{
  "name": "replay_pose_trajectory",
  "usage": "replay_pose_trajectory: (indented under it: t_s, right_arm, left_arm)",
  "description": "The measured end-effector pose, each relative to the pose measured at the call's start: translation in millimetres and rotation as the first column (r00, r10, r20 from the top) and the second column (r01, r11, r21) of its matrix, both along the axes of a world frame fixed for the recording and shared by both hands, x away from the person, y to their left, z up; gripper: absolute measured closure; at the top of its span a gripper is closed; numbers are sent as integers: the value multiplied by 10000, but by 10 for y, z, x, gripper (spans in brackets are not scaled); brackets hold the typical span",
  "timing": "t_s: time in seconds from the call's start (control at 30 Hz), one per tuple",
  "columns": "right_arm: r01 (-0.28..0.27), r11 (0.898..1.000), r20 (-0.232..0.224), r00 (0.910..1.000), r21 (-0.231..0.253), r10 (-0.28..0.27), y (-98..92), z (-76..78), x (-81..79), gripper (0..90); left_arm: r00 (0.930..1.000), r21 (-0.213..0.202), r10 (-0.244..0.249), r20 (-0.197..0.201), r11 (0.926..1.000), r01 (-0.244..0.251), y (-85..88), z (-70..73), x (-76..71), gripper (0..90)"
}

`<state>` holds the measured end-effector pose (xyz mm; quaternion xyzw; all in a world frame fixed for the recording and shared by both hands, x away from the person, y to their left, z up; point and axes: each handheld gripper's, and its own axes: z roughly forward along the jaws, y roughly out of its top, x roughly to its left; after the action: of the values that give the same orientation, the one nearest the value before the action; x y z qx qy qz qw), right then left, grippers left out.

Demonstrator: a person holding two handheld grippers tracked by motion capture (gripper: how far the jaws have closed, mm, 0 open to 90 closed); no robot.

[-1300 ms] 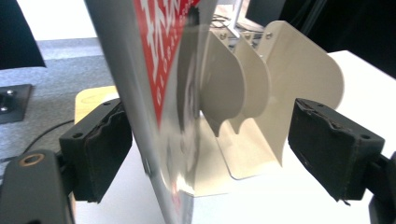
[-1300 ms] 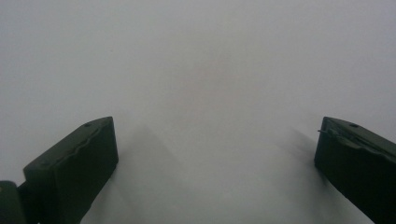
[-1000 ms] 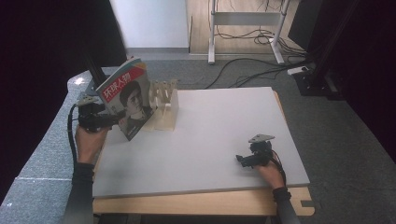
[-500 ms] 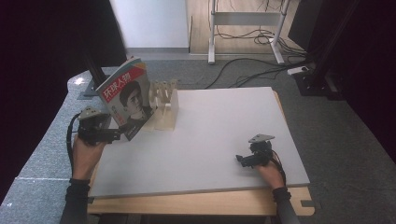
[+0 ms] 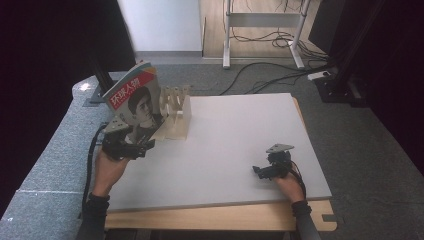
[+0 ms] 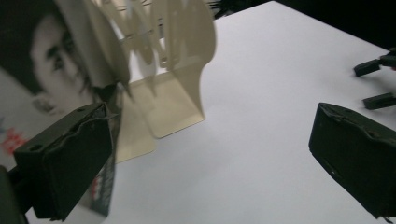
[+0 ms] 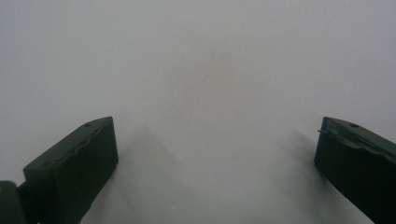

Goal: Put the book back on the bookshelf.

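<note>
A magazine [image 5: 134, 102] with a face on its cover stands tilted at the table's back left, leaning on a cream slotted rack [image 5: 176, 116]. My left gripper [image 5: 143, 148] is open just in front of the magazine's lower edge, apart from it. In the left gripper view the magazine [image 6: 35, 79] and the rack [image 6: 175, 70] lie beyond my open left gripper [image 6: 210, 154], which holds nothing. My right gripper [image 5: 258, 172] rests open on the table [image 5: 235, 130] near the front right. The right gripper view has my right gripper [image 7: 215, 154] wide open over bare white tabletop [image 7: 201, 70].
The table's wooden front edge [image 5: 215, 219] runs below both hands. Grey carpet [image 5: 55, 150] lies to the left. A desk frame [image 5: 260, 20] and cables [image 5: 270, 75] stand on the floor behind. The other gripper [image 6: 378, 84] appears at the far right of the left gripper view.
My left gripper has drawn back toward the near edge, away from the magazine, which stays leaning on the rack. The right gripper has not moved.
</note>
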<state>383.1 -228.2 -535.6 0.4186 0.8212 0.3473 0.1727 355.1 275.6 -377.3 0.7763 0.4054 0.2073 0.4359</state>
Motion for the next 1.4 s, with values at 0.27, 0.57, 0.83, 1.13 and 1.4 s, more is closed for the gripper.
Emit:
replay_pose_trajectory:
  t_s: [0.27, 0.57, 0.83, 1.13, 1.4]
  right_arm:
    - [1, 10000, 0, 10000, 2, -1, 0, 0, 0, 0]
    - [12, 10000, -5, 10000, 9, -12, 0, 0, -2, 0]
    - [10, 10000, -2, 10000, 8, -10, 0, -1, -2, 0]
    - [13, 10000, 0, 10000, 7, -13, 1, -1, -3, 0]
    - [8, 10000, 0, 10000, -1, -8, 0, -1, -3, 0]
  left_arm:
    - [9960, 274, -862, -251, 9958, 869, -382, -91, 108, 0]
    - [9848, 203, -1663, -500, 9857, 1674, -694, -210, 148, 0]
    - [9757, 354, -2068, -721, 9771, 2097, -886, -453, 207, 0]
    - [9677, 768, -2270, -1096, 9687, 2359, -1016, -844, 260, 0]
    - [9637, 581, -2264, -1414, 9699, 2364, -1017, -1077, 270, 0]
